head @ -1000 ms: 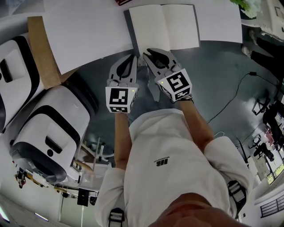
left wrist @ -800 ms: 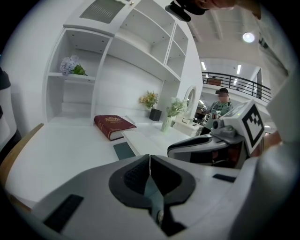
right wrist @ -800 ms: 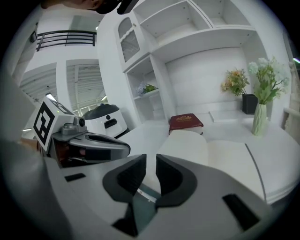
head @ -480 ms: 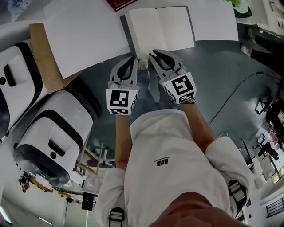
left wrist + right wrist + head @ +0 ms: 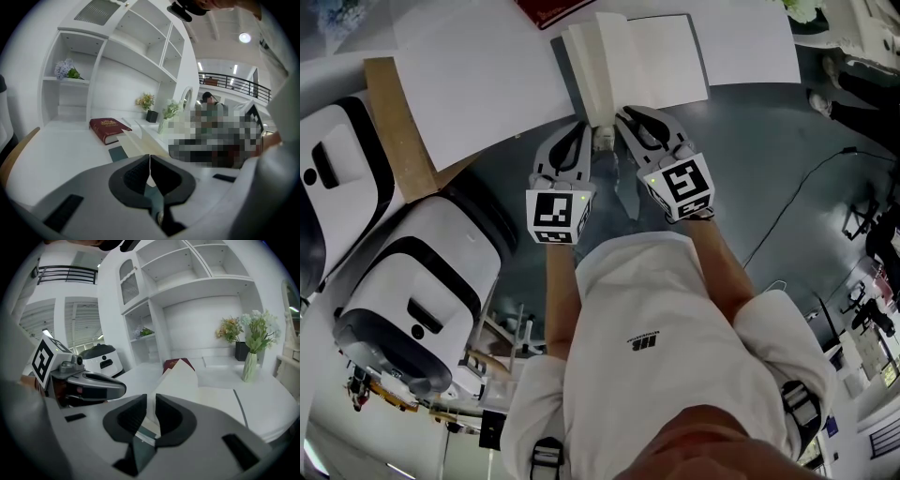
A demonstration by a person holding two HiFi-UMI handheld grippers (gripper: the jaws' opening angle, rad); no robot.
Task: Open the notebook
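R claw on notebook pgs

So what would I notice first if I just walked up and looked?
Probably the open notebook on the white table, with a bunch of its cream pages standing up on the left side. The left gripper and the right gripper both pinch it at its near edge, side by side. After that, you'd spot the big white machines with black bands at the left of the head view.

Open notebook (pages fanned), right tongs at edge
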